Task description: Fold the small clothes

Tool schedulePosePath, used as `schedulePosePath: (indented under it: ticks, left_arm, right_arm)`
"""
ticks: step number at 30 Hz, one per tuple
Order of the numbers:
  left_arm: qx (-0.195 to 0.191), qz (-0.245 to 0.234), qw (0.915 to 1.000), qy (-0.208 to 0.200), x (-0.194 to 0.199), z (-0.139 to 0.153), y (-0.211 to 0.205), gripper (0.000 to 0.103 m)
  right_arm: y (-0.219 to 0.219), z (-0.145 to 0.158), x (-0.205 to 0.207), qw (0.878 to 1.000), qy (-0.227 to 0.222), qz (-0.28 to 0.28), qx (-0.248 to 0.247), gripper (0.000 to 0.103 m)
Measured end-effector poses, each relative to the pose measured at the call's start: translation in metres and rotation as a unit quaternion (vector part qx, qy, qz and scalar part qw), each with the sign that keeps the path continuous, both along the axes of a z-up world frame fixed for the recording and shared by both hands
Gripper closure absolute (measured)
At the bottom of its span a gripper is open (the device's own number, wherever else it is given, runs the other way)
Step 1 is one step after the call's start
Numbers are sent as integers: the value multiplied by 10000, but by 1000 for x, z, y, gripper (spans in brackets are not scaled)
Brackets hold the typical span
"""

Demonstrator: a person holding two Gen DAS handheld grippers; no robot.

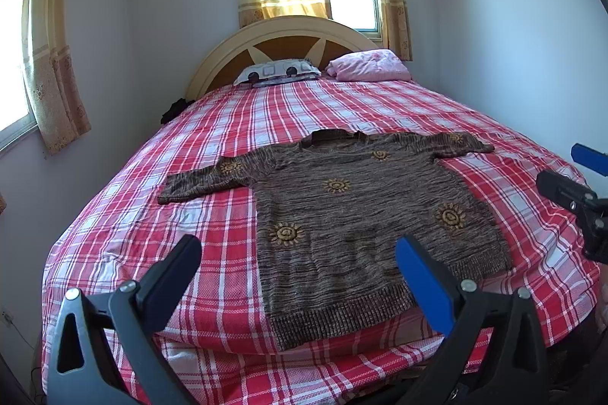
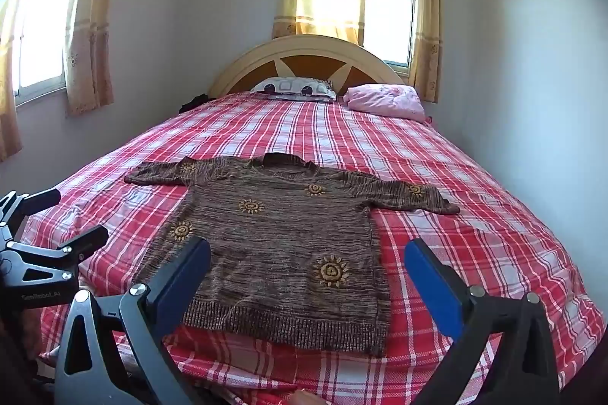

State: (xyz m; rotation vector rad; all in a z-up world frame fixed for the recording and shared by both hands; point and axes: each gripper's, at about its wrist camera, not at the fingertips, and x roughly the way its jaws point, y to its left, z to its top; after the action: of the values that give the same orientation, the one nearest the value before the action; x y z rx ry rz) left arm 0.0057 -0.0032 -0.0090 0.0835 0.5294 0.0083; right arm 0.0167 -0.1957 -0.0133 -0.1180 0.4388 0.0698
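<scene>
A brown knitted sweater (image 1: 353, 215) (image 2: 281, 245) with yellow sun patterns lies flat and spread out on the bed, both sleeves stretched sideways, its ribbed hem at the near edge. My left gripper (image 1: 300, 264) hovers open short of the hem, nothing between its fingers. Off to the right, my right gripper (image 2: 307, 272) is likewise open and empty, just short of the hem. In the left wrist view the right gripper (image 1: 570, 173) shows at the right edge; in the right wrist view the left gripper (image 2: 72, 218) shows at the left edge.
The bed carries a red and white plaid sheet (image 1: 152, 222) (image 2: 475, 234). A patterned pillow (image 1: 277, 72) and a pink bundle (image 1: 368, 64) lie by the rounded headboard (image 1: 288, 32). Curtained windows stand behind and at left. A dark item (image 1: 173, 110) sits at the bed's left edge.
</scene>
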Motion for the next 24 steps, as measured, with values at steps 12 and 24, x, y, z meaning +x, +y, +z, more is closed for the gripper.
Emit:
schedulePosePath:
  ticks: [12, 24]
  left_arm:
    - [-17, 16, 10000, 57, 1, -3, 1, 0]
    - [-50, 72, 9999, 128, 5, -6, 4, 0]
  right_arm:
    - [-2, -4, 3, 10000, 75, -33, 13, 1]
    - [-5, -6, 6, 9999, 128, -73, 52, 1]
